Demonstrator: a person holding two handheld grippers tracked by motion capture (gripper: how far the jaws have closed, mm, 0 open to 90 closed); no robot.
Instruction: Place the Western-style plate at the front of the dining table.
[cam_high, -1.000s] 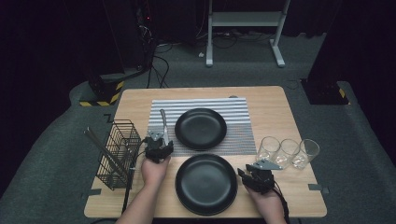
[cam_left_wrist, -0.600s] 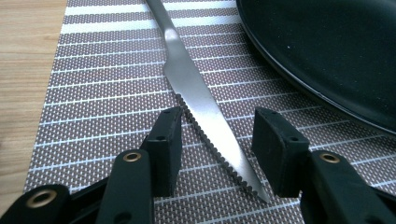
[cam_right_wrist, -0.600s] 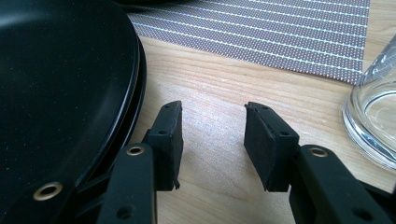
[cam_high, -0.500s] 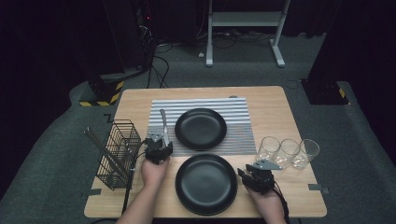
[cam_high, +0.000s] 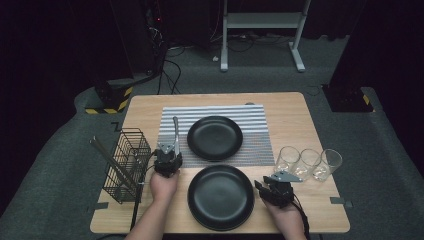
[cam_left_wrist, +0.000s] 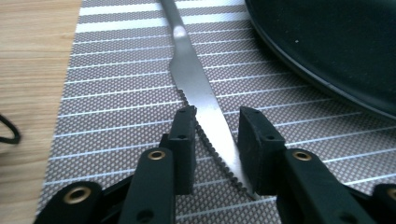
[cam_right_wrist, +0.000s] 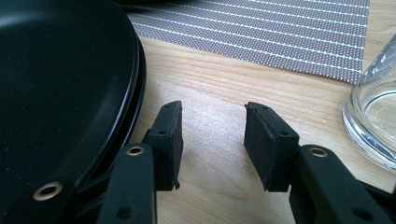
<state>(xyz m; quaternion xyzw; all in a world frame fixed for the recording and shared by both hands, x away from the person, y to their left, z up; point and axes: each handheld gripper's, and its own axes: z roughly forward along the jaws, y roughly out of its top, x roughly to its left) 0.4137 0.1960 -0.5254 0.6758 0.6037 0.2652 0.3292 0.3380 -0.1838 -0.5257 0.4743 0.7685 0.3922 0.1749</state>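
High view: my left gripper (cam_high: 169, 150) sits at the near end of the knife (cam_high: 175, 131), which lies on the striped placemat (cam_high: 255, 145) just left of the far plate (cam_high: 215, 137). My right gripper (cam_high: 267, 187) rests on the bench (cam_high: 300, 115) between the near plate (cam_high: 220, 196) and the three glasses (cam_high: 308, 162).
Left gripper view: jaws parted, one on each side of the serrated blade of the knife (cam_left_wrist: 205, 105), not pinching it; the blade lies flat on the mat.
Right gripper view: released, bare wood between the jaws; the near plate (cam_right_wrist: 56, 79) is just beside one jaw.
Progress: I judge the knife is laid in its place setting. More cutlery waits in the wire basket (cam_high: 127, 162), and the near plate has none beside it.
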